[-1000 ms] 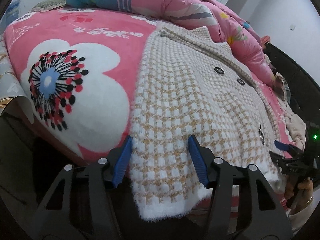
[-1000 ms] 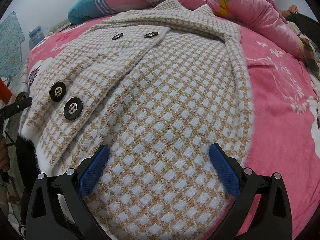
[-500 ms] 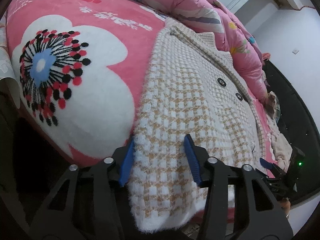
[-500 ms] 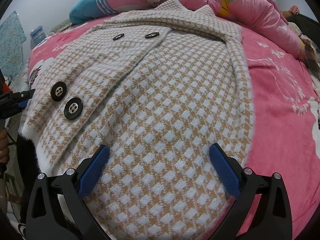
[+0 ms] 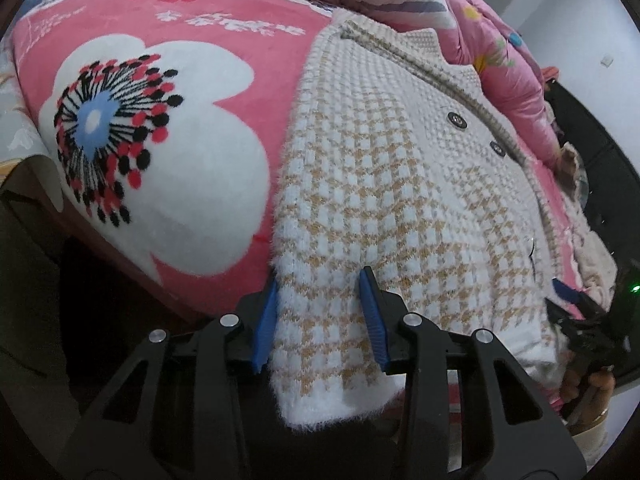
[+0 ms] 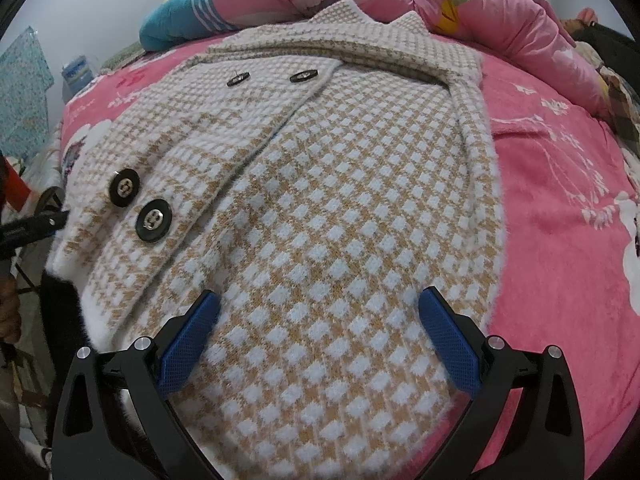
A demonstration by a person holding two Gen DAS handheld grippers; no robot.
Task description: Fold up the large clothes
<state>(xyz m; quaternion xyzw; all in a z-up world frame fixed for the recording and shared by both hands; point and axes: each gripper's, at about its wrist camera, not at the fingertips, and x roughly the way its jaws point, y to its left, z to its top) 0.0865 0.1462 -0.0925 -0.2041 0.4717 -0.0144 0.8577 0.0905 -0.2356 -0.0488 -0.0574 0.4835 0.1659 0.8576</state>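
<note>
A beige-and-white checked coat (image 5: 400, 200) with black buttons (image 6: 154, 221) lies flat, front up, on the bed, its hem hanging over the near edge. My left gripper (image 5: 318, 300) straddles the coat's lower left corner. Its jaws are closing: one blue pad is at the fuzzy side edge, the other rests on top of the cloth, which still lies flat between them. My right gripper (image 6: 320, 312) stands wide open over the coat (image 6: 340, 200) near the hem's right part, with nothing gripped. Each gripper's tip shows in the other's view, the right gripper (image 5: 568, 296) and the left gripper (image 6: 52, 222).
The bed carries a pink blanket (image 5: 180, 160) with big white flowers. A bunched pink quilt (image 6: 460, 0) and a blue striped pillow (image 6: 180, 16) lie behind the coat's collar. A dark bed frame (image 5: 600, 152) and other clothes are at the right. The bed's near edge drops to dark floor.
The left gripper's jaws have narrowed around the coat's left hem corner, and its view has tilted slightly. The right gripper has stayed still and wide open.
</note>
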